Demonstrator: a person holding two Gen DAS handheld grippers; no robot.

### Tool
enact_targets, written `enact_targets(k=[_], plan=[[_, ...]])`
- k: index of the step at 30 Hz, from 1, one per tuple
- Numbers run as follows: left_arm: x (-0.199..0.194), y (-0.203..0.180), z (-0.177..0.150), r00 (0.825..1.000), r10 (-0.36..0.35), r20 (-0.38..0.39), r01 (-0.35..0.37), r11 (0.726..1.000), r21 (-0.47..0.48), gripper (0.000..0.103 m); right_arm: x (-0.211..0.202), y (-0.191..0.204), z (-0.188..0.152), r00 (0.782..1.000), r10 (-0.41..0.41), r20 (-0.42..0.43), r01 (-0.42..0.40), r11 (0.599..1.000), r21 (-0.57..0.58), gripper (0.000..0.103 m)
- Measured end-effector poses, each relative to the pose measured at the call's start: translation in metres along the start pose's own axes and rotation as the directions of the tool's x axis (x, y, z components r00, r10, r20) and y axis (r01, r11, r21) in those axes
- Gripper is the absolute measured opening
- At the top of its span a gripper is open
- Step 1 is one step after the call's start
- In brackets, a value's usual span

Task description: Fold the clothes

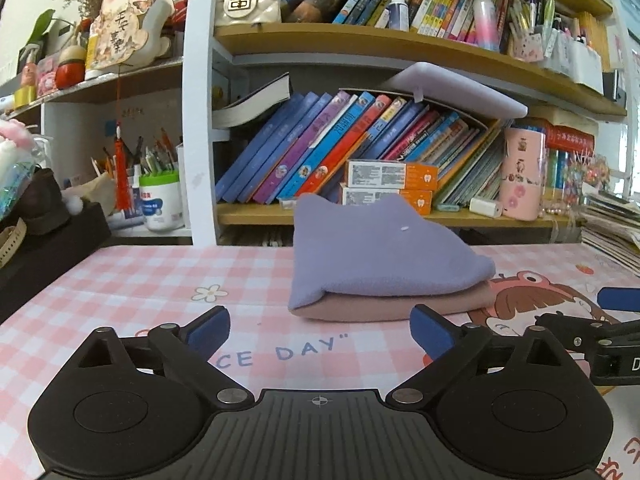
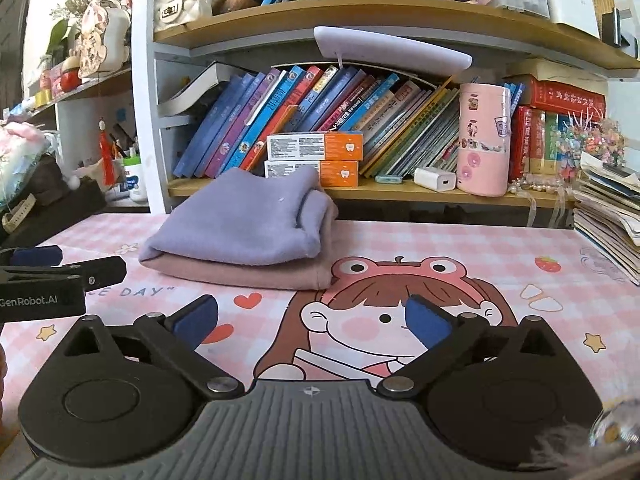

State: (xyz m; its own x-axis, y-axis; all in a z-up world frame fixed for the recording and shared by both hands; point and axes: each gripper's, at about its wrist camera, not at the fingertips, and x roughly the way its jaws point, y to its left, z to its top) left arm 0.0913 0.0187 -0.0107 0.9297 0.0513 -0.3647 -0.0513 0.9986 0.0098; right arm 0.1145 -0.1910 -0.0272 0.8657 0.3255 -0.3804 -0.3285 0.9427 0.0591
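Observation:
A folded lilac garment [image 1: 372,256] lies on top of a folded dusty-pink garment [image 1: 400,308] on the pink checked table mat [image 1: 140,280]. The stack also shows in the right wrist view, lilac [image 2: 240,224] over pink [image 2: 256,274]. My left gripper [image 1: 320,330] is open and empty, a short way in front of the stack. My right gripper [image 2: 312,322] is open and empty, in front of and to the right of the stack, over the cartoon girl print [image 2: 360,320]. Each gripper shows at the edge of the other's view.
A bookshelf [image 1: 400,216] packed with books stands right behind the table. Orange boxes [image 2: 316,146] and a pink canister [image 2: 484,140] sit on its lowest shelf. A paper stack [image 2: 608,216] lies at the right edge, a dark box [image 1: 48,248] at the left.

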Motion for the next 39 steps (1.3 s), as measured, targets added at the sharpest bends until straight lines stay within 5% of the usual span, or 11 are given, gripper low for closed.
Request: enact_targets(k=[39], plan=[[0.0076,-0.0072,-0.0006,0.999,-0.003,-0.044,0.005,0.999,0.043,0.103,0.0062,-0.0008,-0.0009,0.999,-0.019,-0.039,0.019,1.0,0.006,0.103]])
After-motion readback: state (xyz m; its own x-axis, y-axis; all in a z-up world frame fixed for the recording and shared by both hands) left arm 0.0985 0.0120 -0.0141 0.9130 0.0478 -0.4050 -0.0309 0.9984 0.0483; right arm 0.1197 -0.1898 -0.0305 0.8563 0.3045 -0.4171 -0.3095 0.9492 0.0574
